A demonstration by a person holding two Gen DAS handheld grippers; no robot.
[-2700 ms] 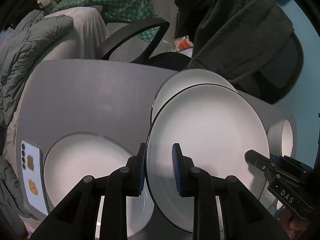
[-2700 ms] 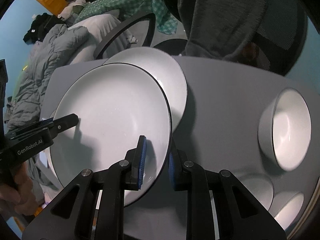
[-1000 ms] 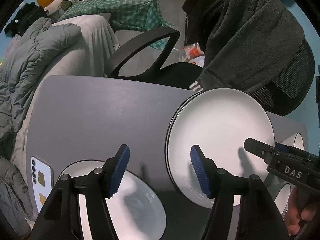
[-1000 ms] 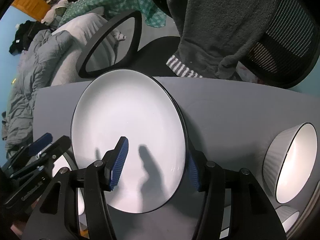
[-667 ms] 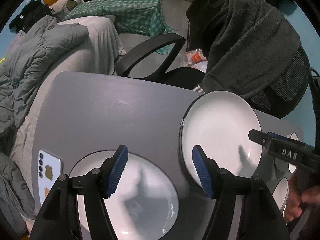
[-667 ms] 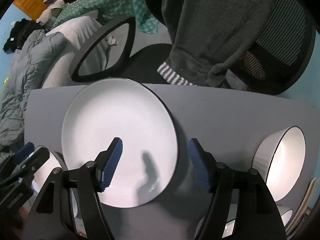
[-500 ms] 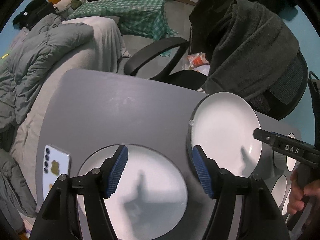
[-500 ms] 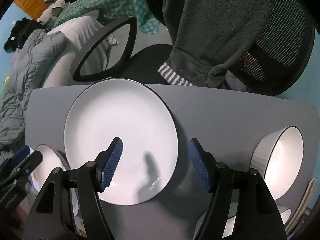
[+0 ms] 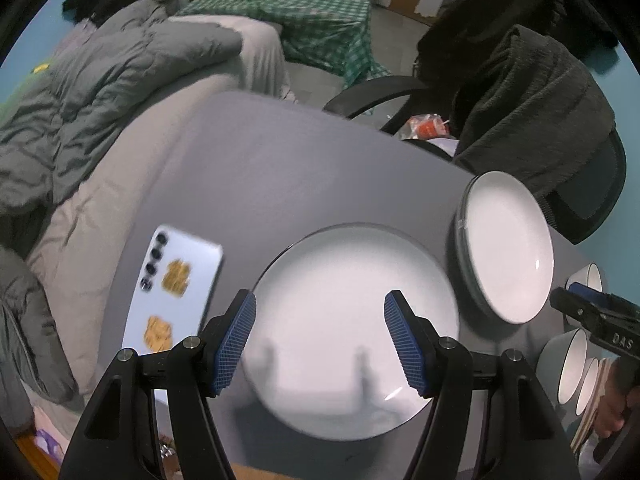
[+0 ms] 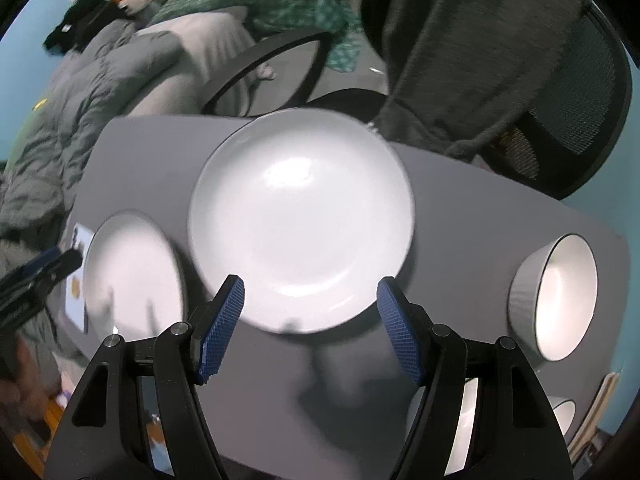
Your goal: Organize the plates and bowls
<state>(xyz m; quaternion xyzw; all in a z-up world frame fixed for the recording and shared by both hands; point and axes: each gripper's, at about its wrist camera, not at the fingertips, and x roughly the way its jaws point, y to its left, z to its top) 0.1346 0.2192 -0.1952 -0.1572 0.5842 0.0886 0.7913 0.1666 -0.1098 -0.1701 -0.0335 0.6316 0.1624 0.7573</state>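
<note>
A stack of two white black-rimmed plates (image 9: 508, 244) lies at the far side of the grey table (image 9: 280, 168); it also shows in the right wrist view (image 10: 300, 216). A single white plate (image 9: 352, 312) lies nearer, also in the right wrist view (image 10: 128, 268). My left gripper (image 9: 322, 340) is open and empty above the single plate. My right gripper (image 10: 310, 320) is open and empty just short of the stack. White bowls (image 10: 556, 296) stand at the right, also seen in the left wrist view (image 9: 572, 364).
A phone (image 9: 172, 284) lies left of the single plate. An office chair (image 10: 560, 92) draped with a dark garment stands behind the table. A grey duvet (image 9: 80, 112) lies to the left. More bowls (image 10: 564, 416) sit at the table's right edge.
Both grippers let go of the plate on top of the far plate, opened wide and drew back. The left gripper swung left over the single plate.
</note>
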